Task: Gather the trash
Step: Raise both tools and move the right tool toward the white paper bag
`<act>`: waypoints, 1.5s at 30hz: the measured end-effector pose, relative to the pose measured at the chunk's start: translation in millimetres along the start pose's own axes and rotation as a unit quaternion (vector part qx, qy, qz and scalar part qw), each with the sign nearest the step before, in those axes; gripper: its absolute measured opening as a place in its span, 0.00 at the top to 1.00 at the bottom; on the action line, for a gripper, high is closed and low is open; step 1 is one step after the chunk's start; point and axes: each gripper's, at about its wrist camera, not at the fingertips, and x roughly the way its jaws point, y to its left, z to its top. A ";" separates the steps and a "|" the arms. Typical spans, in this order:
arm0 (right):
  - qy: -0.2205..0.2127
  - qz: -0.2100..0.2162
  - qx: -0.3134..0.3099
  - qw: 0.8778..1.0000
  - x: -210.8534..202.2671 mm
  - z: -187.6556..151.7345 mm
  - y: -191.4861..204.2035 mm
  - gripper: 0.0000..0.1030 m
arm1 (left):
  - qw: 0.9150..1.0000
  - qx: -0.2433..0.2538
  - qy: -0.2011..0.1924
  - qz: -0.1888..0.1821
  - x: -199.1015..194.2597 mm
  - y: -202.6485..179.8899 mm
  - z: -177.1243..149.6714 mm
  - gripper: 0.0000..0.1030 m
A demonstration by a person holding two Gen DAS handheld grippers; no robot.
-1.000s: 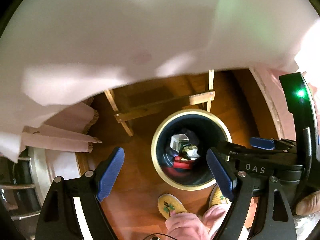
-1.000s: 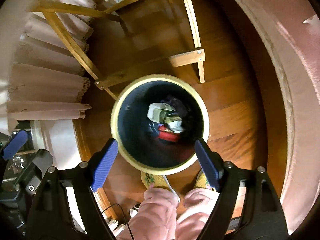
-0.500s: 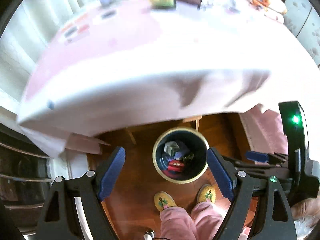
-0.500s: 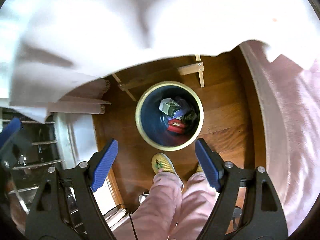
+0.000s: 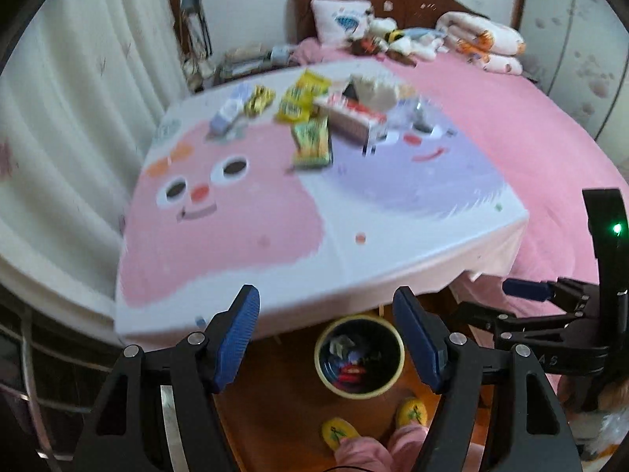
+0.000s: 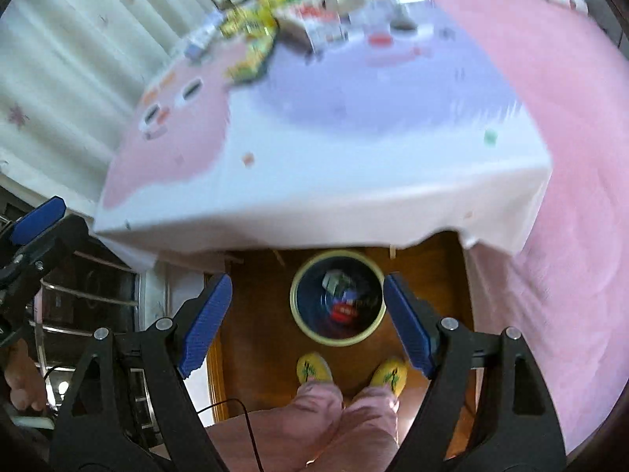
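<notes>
Left wrist view shows your left gripper [image 5: 326, 338] with its fingers spread wide and nothing between them, raised above the near edge of the surface [image 5: 393, 244], which is draped in a cloth printed with cartoon faces. Your right gripper [image 6: 306, 322] is likewise released and empty. You look to be between pickups: the bin [image 5: 359, 356] on the wooden floor [image 5: 275, 385], just in front of your yellow slippers [image 6: 313, 369], already holds several scraps, among them something red, while more litter waits on the far side of the surface. There you can see yellow snack packets [image 5: 300, 96], a green packet [image 5: 311, 142], a red and white box [image 5: 352, 118], a small pale carton [image 5: 228, 117] and crumpled clear wrapping [image 5: 416, 112]; motion blur hides finer detail. The next move calls for a long reach across the bare printed cloth toward that cluster, picking one piece and closing on it without dragging the neighbours, since the packets lie touching or overlapping. The near edge of the surface overhangs part of the bin, so a drop needs to clear that rim. The pink bed [image 5: 550, 157] lies close on the right and a curtain [image 5: 70, 118] on the left, leaving a narrow standing spot.
</notes>
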 end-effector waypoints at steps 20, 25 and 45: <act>-0.092 -0.068 -0.009 0.993 -62.8 75.3 44.6 0.25 | 0.998 -0.006 -0.043 -0.043 -23.5 39.9 85.7 0.30; -0.108 -0.066 -0.006 0.992 -67.2 105.9 37.0 0.27 | 0.998 -0.018 -0.044 -0.040 -12.4 47.7 110.0 0.30; -0.025 0.020 -0.128 0.991 58.4 354.2 -48.2 0.33 | 0.985 -0.161 0.041 0.043 137.5 -5.3 251.9 0.30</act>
